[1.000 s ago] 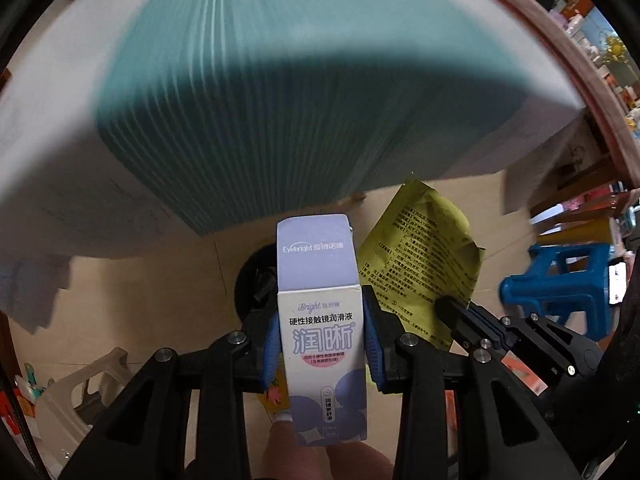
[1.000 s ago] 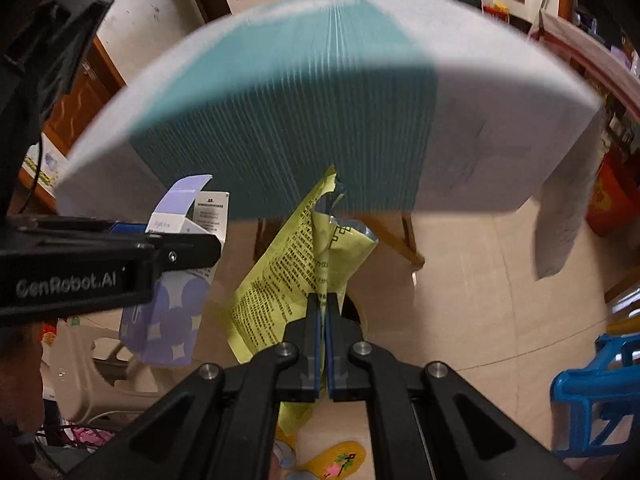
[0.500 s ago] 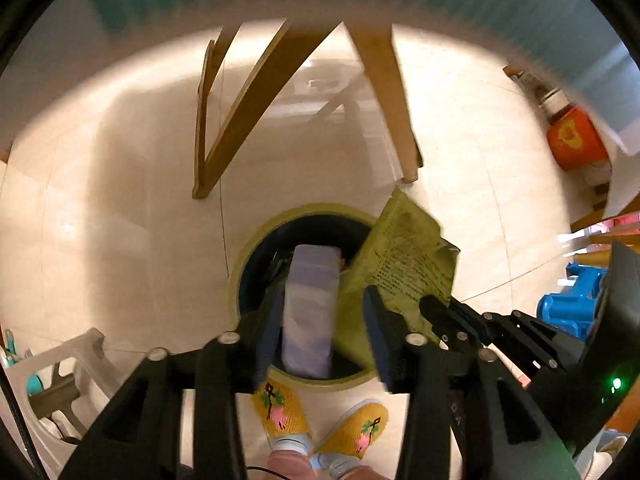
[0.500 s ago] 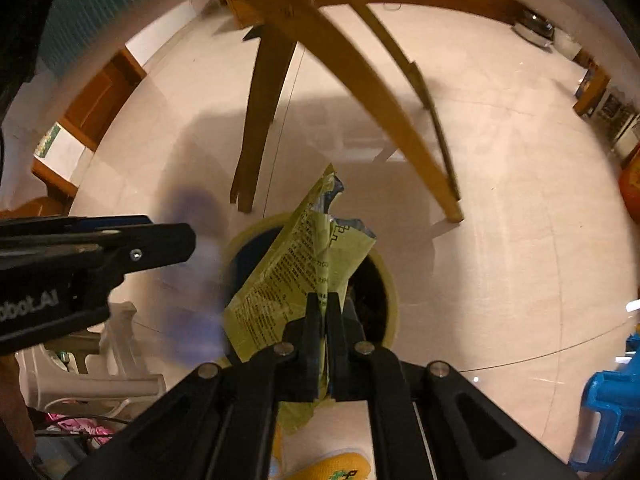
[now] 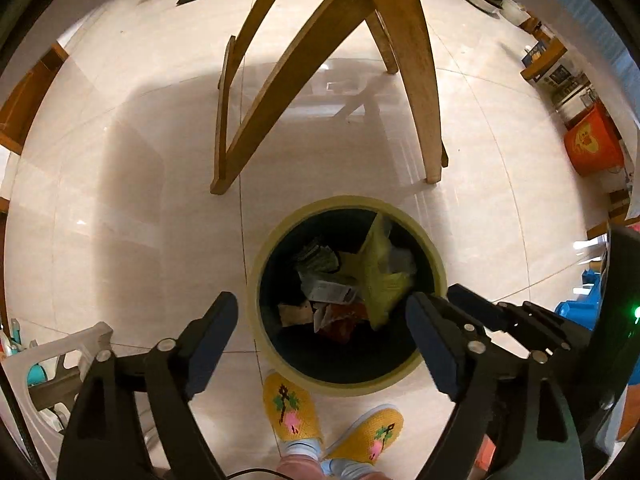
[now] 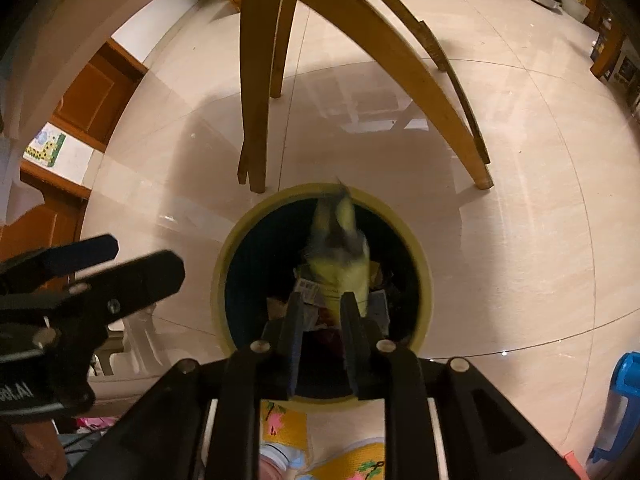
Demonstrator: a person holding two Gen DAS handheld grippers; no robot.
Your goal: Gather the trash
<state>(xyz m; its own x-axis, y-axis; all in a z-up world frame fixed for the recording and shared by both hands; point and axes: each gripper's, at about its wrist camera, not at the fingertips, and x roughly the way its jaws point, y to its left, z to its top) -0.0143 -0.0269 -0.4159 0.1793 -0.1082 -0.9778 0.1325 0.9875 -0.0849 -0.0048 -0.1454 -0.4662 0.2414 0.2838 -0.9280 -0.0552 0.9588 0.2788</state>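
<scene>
Two yellow slippers (image 5: 332, 420) whole only beside left claw (image 5: 320, 316).

floor (image 5: 120, 184): tiled | on it: bin (image 5: 438, 256), table legs (image 5: 424, 92)

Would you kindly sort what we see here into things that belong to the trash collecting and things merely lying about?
Belongs to the job:
- round yellow-rimmed dark trash bin
- crumpled yellow printed wrapper, dropping into the bin
- small white printed box among the trash
- left gripper, jaws opening, nothing between them
- right gripper, jaws opening

Just lying about:
- wooden table legs
- orange plastic bucket
- white plastic stool
- blue plastic stool
</scene>
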